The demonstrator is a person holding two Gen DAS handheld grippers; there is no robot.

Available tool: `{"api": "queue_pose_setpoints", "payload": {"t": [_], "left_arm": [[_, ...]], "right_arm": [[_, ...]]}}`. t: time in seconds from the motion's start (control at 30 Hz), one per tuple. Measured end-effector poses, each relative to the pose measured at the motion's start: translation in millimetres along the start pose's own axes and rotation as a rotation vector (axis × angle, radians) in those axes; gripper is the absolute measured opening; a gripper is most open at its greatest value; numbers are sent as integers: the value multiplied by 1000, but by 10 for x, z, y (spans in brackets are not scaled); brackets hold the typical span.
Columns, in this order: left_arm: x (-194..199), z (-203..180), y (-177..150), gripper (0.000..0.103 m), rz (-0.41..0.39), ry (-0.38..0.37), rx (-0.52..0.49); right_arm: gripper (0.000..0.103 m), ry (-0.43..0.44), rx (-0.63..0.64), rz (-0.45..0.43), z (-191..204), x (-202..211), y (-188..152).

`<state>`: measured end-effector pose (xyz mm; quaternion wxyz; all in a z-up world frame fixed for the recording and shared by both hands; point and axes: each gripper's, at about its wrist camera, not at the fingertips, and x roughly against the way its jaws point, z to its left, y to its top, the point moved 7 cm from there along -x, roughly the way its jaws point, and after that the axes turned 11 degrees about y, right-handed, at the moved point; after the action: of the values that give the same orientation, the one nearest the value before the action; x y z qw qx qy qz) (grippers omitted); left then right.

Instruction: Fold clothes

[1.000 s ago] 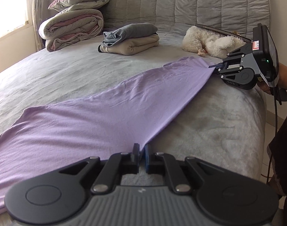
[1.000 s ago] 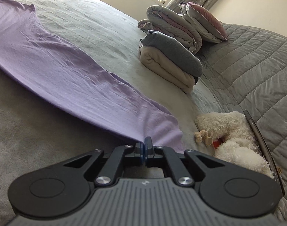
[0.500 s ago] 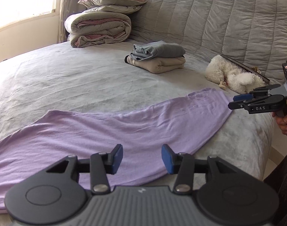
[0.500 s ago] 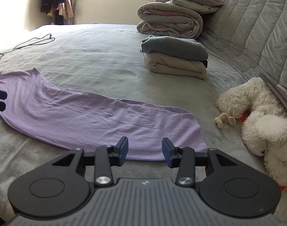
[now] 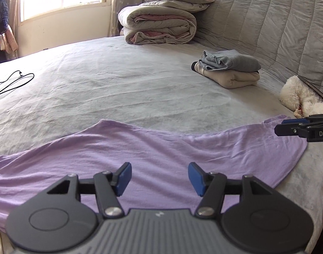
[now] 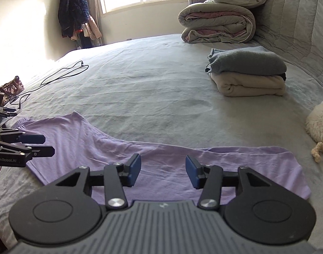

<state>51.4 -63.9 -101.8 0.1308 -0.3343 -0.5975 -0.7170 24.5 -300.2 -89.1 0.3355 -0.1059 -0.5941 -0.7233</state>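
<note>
Jaws of both grippers newly parted and empty, purple shirt (image 5: 161, 148) released flat.

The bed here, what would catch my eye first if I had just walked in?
Probably the purple shirt, spread flat along the near edge of the grey bed, with the left gripper and right gripper hanging open above it, holding nothing. Further back, near the padded headboard, a small stack of folded clothes sits in front of a rolled duvet topped with pillows.
</note>
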Motion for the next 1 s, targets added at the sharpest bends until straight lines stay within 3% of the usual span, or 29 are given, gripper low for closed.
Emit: {"api": "queue_pose_setpoints", "payload": {"t": [0.27,0.6,0.87,1.0], "left_arm": [[-240,196,161,59,10,26,113],[-602,472,214,27,8,57,233],[-756,544,207,21,-3,34,259],[-845,585,177,17,12,23,281]], "right_arm": [[51,45,23,28,159,-339,117],[51,152,79,58,403,-828,205],[50,229,57,76,540,-1074,246],[43,250,69,106,629,-1235,282]]}}
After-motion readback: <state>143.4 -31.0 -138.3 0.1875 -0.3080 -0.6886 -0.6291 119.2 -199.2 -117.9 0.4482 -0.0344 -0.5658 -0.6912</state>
